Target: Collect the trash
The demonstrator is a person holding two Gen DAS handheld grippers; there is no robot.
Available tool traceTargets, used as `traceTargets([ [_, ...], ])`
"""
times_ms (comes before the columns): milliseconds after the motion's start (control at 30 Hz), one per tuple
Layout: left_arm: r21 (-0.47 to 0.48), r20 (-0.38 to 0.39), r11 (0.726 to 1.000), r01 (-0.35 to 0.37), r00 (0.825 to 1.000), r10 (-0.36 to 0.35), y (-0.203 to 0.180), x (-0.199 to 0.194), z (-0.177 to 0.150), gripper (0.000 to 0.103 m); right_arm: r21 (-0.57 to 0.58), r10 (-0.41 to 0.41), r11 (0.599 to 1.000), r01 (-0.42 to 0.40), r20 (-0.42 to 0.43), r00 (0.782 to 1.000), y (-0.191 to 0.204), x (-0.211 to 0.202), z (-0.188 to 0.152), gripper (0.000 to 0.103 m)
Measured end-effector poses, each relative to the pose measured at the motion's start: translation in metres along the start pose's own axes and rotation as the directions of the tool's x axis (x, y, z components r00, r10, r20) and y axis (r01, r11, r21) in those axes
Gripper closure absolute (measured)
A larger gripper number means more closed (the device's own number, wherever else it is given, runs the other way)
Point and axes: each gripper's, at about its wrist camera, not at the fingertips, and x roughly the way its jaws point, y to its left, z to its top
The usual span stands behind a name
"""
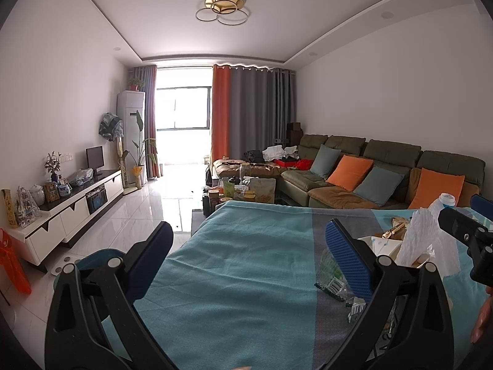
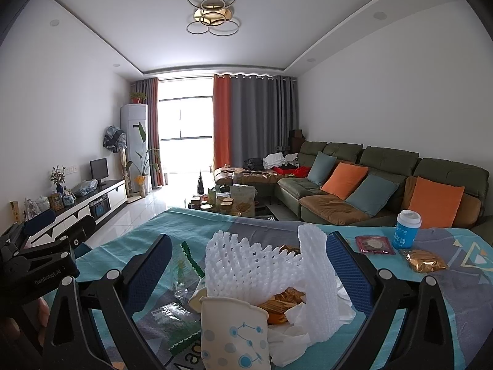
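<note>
A pile of trash lies on the teal-clothed table [image 2: 462, 308]: a white foam net [image 2: 262, 265], a crushed paper cup [image 2: 234, 333], an orange wrapper [image 2: 283, 305] and white tissue [image 2: 292, 339]. My right gripper [image 2: 248, 271] is open, its blue fingers on either side of the pile without touching it. Further right lie a red packet [image 2: 374, 244] and a gold wrapper [image 2: 426, 260], beside an upright blue cup [image 2: 406, 229]. My left gripper [image 1: 251, 252] is open over bare cloth, with its right finger just above a clear green-printed wrapper [image 1: 332, 280]. The foam net [image 1: 422, 240] shows at the right.
Beyond the table's far edge [image 1: 277, 205] stands a low coffee table [image 2: 228, 203] crowded with jars and boxes. A green sofa [image 2: 369, 178] with orange and blue cushions lines the right wall. A white TV cabinet [image 1: 77, 209] runs along the left, with tiled floor [image 1: 148, 209] between.
</note>
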Motion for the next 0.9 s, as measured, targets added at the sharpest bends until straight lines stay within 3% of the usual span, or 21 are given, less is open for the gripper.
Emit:
traceTargets([
  [533,0.001,-0.026,1.0,0.027,0.999,-0.027,0.0,-0.003,-0.003,0.006,0.007,0.005,1.0,-0.005,-0.007,1.0,0.002,0.001,-0.001,0.006],
  [733,0.026,-0.087,0.99,0.139,0.987,-0.136,-0.01,0.002,-0.007,0.006,0.023,0.004,1.0,-0.003,-0.037,0.999,0.002,0.005,-0.007,0.006],
  [900,0.046,-0.17,0.959,0.28,0.948,-0.269,-0.026,0.007,-0.016,0.006,0.045,-0.007,0.999,0.01,-0.063,0.998,-0.006,0.001,-0.004,0.006],
])
